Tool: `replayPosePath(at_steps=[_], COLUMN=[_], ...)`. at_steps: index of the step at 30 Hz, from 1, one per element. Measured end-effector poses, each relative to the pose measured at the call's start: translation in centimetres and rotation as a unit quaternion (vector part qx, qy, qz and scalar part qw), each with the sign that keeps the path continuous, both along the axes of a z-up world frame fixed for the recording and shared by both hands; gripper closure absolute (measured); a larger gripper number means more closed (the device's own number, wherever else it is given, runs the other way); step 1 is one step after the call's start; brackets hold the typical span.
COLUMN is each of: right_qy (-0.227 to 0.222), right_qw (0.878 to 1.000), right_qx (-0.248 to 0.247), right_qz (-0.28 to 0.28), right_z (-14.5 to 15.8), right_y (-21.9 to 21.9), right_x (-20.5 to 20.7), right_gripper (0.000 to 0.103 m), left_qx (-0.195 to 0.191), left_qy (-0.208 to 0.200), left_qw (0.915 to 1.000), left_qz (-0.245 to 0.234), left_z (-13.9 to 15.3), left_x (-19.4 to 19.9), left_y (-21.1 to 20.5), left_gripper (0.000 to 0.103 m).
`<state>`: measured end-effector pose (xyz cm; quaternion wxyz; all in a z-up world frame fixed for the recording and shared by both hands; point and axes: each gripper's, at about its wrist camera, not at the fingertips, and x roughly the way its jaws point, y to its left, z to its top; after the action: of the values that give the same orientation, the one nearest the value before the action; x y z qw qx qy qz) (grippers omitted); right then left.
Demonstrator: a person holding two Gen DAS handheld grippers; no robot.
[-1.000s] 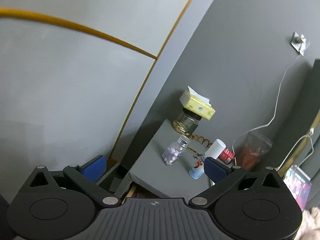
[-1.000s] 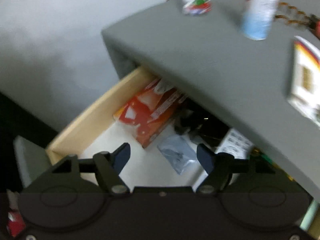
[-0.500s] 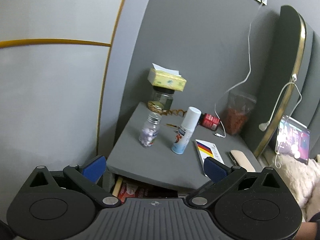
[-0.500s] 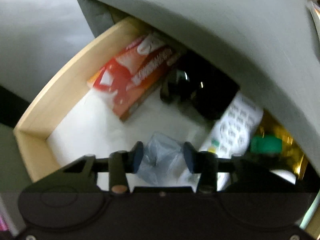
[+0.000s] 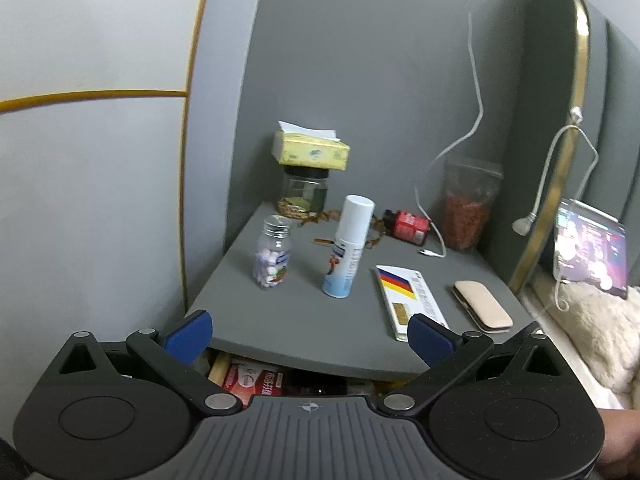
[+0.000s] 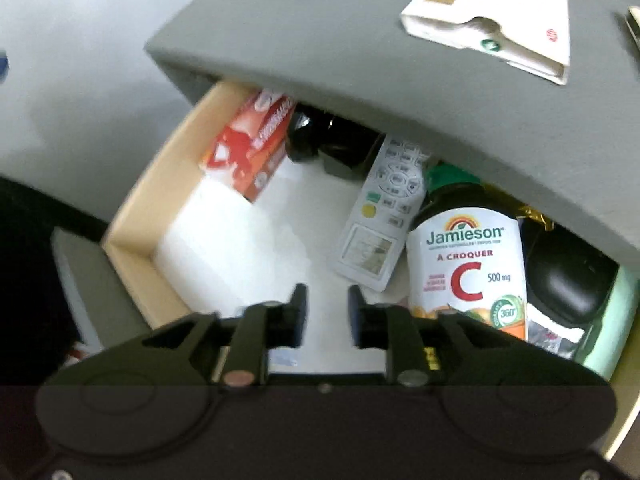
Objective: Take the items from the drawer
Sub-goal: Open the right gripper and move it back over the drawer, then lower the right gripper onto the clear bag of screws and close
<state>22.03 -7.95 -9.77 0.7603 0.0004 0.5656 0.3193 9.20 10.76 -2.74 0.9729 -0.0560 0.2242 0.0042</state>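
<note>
Right gripper: jaws narrow and opening, nothing between them; angled down into the open drawer.
Left gripper: spread wide, empty, above the nightstand top.
Nearest item: vitamin bottle, just right of the right gripper, long axis pointing away from it.
Neighbours: remote control alongside the bottle; red box at far left.
Obstruction: the nightstand top overhangs the drawer's rear.

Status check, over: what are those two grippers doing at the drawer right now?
Left gripper open, empty, above the nightstand top. Right gripper opening, nothing between its jaws, over the open drawer. Vitamin C bottle and remote unobstructed.
</note>
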Motion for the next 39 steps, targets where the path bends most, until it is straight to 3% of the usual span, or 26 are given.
replayPosePath(at_steps=[5, 14, 18, 21, 22, 33, 36, 38, 39], right_qy=[0.044, 0.067, 0.028, -0.004, -0.016, -0.028, -0.047, -0.07, -0.081], right_qw=[0.999, 0.988, 0.984, 0.977, 0.973, 0.979, 0.978, 0.976, 0.973], right_qx=[0.018, -0.08, -0.104, -0.118, -0.126, -0.111, -0.099, -0.091, -0.087], right_qz=[-0.007, 0.115, 0.145, 0.178, 0.191, 0.168, 0.175, 0.187, 0.196], right_z=[-0.8, -4.2, -4.4, -4.2, -4.2, -3.1, -2.5, -2.4, -2.5], right_y=[1.1, 7.1, 8.4, 8.9, 9.0, 7.7, 7.3, 7.1, 7.1], right_x=[0.9, -1.5, -2.5, -3.2, -3.6, -3.3, -3.4, -3.8, -4.0], right_gripper=[0.053, 0.053, 0.055, 0.071, 0.103, 0.103, 0.082, 0.043, 0.038], left_qx=[-0.014, -0.01, -0.003, -0.002, -0.001, 0.028, 0.027, 0.024, 0.023], left_qy=[0.013, 0.015, 0.015, 0.02, 0.019, 0.017, 0.018, 0.019, 0.019], left_qw=[0.9998, 0.9998, 0.9999, 0.9998, 0.9998, 0.9994, 0.9995, 0.9995, 0.9995], left_qz=[0.006, -0.005, -0.006, -0.004, -0.003, -0.006, -0.001, 0.003, 0.004], left_z=[-0.3, -0.3, -0.5, -0.6, -0.6, -1.0, -1.0, -1.0, -1.0], left_x=[0.4, 0.5, 0.5, 0.6, 0.6, 0.2, 0.1, 0.1, 0.1], left_y=[0.2, -0.5, -0.7, -0.8, -0.8, -1.6, -1.2, -1.0, -0.9], left_gripper=[0.0, 0.0, 0.0, 0.0, 0.0, 0.0, 0.0, 0.0, 0.0])
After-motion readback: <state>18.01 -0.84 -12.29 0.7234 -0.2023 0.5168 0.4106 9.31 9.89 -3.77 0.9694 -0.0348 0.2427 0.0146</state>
